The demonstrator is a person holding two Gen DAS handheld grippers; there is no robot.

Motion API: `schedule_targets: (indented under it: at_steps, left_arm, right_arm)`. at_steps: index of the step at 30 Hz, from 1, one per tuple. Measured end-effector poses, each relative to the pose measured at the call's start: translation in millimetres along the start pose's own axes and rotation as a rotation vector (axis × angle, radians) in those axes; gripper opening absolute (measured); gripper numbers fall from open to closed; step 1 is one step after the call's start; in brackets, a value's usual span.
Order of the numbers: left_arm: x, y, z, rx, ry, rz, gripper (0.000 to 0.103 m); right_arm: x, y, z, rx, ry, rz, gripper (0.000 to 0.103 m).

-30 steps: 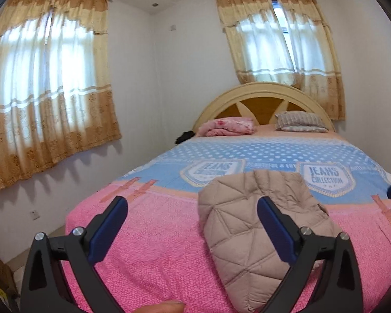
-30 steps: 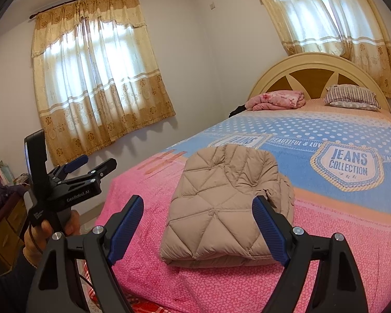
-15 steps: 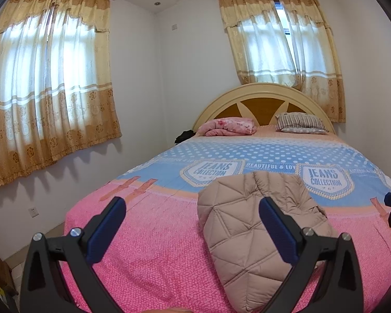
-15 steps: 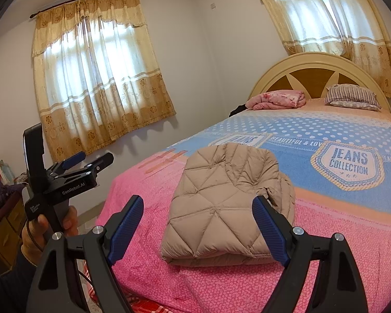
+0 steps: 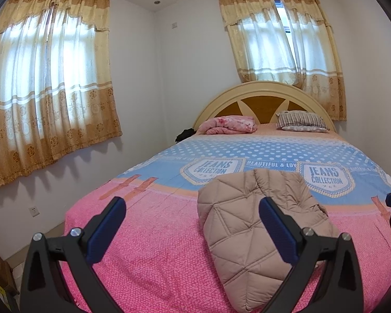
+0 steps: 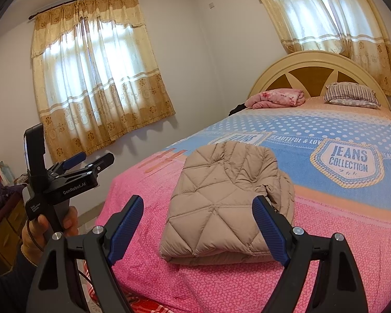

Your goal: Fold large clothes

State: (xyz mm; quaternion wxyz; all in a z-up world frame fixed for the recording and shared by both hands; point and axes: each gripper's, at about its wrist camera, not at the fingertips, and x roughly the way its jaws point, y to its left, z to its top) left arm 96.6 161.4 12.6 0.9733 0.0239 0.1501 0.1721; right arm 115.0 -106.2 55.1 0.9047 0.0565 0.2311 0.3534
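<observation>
The left gripper [image 5: 191, 230] is held wide open with nothing between its blue pads, raised off the foot of the bed [image 5: 153, 247]; in the right wrist view it is seen at the left, off the bed's left edge. The folded beige quilted jacket [image 6: 221, 198] lies on the pink part of the bedspread near the foot edge, ahead of the right gripper [image 6: 198, 227], which is likewise spread wide and grips nothing.

Matt quilted cloth jacket [image 6: 221, 198]
</observation>
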Motion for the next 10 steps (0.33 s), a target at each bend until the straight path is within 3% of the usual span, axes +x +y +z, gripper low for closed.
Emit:
schedule_targets:
  at_steps: [10]
  left_arm:
    - [-1.4, -2.2, -1.8, 0.013, -0.015, -0.008, 0.103]
  right_arm:
    - [-0.1, 0.9, -0.8, 0.001, 0.014, 0.000, 0.086]
